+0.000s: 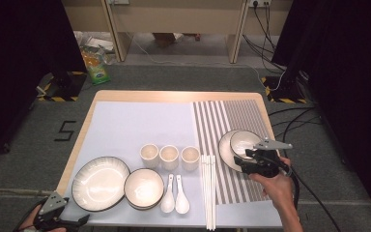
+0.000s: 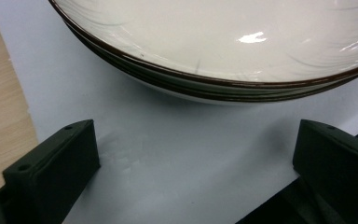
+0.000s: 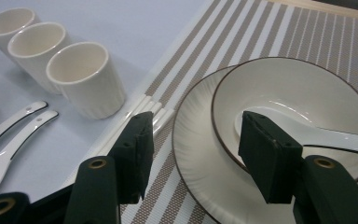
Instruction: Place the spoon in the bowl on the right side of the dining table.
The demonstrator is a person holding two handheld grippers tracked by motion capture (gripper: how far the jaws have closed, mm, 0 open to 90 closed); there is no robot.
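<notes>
On the striped placemat (image 1: 232,116) a small bowl (image 1: 245,141) sits on a white plate (image 1: 226,149); in the right gripper view a white spoon (image 3: 307,133) lies in the bowl (image 3: 298,88). My right gripper (image 1: 244,158) is at the plate's near edge. Its jaws stand open (image 3: 198,128) over the plate's rim (image 3: 191,140), with nothing gripped. My left gripper (image 1: 79,221) is at the table's near left corner, open (image 2: 196,135), just short of the large dark-rimmed plate (image 2: 214,46), not touching it.
On the pale blue mat (image 1: 135,121) stand three cups (image 1: 169,157), with a bowl (image 1: 144,187), the large plate (image 1: 100,182) and two spoons (image 1: 175,195) in front of them. White chopsticks (image 1: 208,188) lie along the placemat's left edge.
</notes>
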